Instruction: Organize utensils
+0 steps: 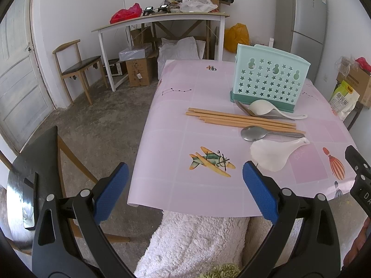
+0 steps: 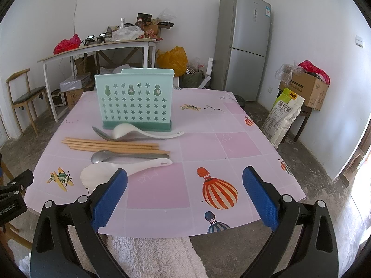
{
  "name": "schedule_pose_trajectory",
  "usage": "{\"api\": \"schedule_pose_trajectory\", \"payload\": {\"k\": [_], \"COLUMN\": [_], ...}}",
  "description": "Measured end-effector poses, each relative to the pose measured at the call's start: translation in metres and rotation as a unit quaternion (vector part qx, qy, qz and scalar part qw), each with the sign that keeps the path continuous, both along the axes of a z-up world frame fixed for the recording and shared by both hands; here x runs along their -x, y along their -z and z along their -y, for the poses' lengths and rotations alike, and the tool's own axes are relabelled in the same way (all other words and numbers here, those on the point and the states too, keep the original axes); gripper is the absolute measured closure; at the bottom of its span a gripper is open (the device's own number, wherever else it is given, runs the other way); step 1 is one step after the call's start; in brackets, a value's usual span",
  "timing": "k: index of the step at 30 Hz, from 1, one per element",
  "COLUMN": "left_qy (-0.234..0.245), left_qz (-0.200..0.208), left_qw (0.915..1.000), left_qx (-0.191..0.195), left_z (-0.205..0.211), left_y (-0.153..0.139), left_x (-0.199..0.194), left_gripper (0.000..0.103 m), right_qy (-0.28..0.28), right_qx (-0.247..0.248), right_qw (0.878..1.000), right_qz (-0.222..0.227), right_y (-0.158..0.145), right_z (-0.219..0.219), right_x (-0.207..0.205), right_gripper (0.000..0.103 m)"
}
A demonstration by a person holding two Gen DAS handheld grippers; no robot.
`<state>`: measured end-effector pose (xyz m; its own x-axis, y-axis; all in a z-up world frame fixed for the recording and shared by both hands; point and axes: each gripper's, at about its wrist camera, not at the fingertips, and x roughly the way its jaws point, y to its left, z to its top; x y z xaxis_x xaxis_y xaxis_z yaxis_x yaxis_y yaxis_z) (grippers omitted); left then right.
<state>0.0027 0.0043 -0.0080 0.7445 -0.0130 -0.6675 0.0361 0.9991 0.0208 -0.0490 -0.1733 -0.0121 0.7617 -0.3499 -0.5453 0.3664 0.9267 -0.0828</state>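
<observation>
Partial "enRoboLAI" on left gripper point(image 2: 14, 199)

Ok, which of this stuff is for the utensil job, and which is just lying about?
For the job: chopsticks, two metal spoons, two white spoons, green holder.

Lying about: fridge, side table, chair, yellow bag, cardboard box, rice sack.

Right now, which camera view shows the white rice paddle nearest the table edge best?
The left wrist view. There the white rice paddle lies fully visible beside the metal spoon, blade and handle clear. In the right wrist view the paddle is partly hidden, because a finger of the open right gripper covers part of its blade.
</observation>
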Motion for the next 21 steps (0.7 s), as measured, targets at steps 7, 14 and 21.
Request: {"api": "schedule_pose_trajectory", "payload": {"k": [7, 14, 21], "left_qy": [0.000, -0.001, -0.002], "left_qz": [-0.003, -0.004, -0.006], "left_qw": [1.0000, 1.0000, 1.0000], "left_qx": [0.000, -0.001, -0.001], "left_z": [-0.0005, -0.0028, -0.0042], "left_y": [0.0004, 0.0017, 0.0030], "left_x": [0.0004, 0.0014, 0.0015], "left_gripper": [0.008, 0.008, 0.008], "right_qy": [0.000, 0.000, 0.000], "right_qx": [0.000, 0.000, 0.000], "right_qw": [1.000, 1.000, 1.000], "right_qz": [0.000, 0.000, 0.000], "right_y": [0.0000, 0.0004, 0.0004], "right_z": [0.0001, 0.0008, -0.0001], "right_x": [0.0001, 0.0004, -0.0008], "right_gripper": [0.006, 0.006, 0.006]}}
